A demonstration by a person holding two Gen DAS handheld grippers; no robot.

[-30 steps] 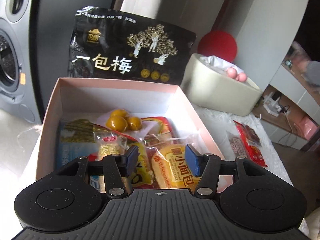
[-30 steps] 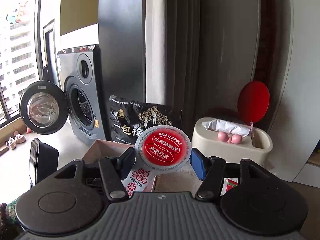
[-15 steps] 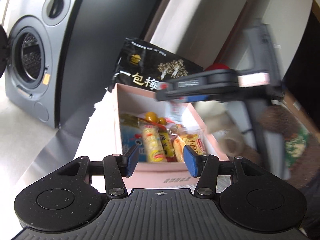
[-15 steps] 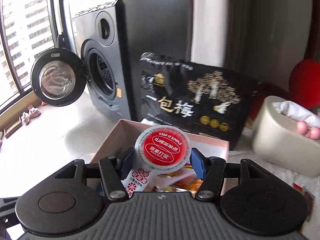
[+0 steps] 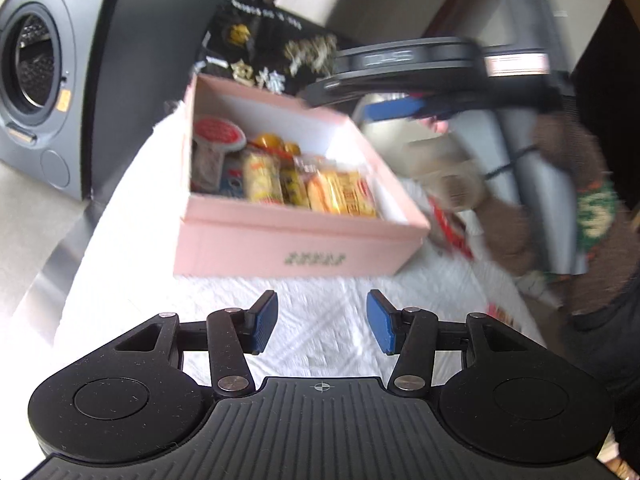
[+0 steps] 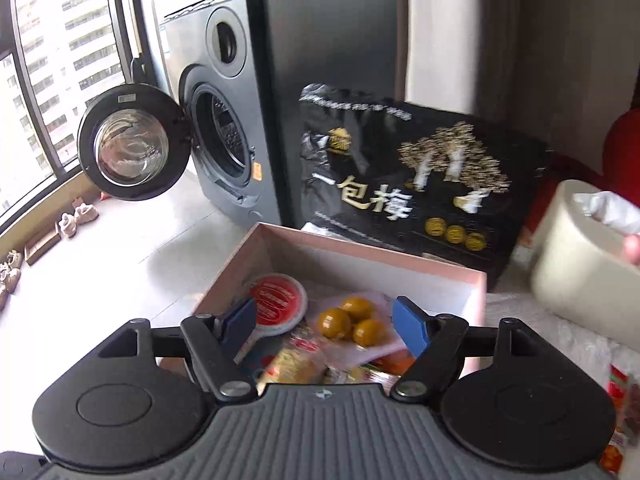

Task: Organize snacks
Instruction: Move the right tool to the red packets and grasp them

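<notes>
Release complete: right gripper (image 6: pixel 324 326) jaws have just spread, and the red-lidded cup (image 6: pixel 278 304) it pinched now lies inside the pink box (image 6: pixel 478 280), lower centre. Left gripper (image 5: pixel 322 322), spread and empty, has backed away.

The right gripper (image 6: pixel 324 326) has just been opening its jaws, and the red-topped round snack (image 6: pixel 278 300) that sat between its pads 1 second ago now lies in the pink box (image 5: pixel 296 240), at the far left corner beside the yellow balls (image 6: pixel 352 322). The left gripper (image 5: pixel 322 328), which hung over the box's snacks, has drawn back and now sits above the white cloth (image 5: pixel 320 292) in front of the box, jaws empty.
</notes>
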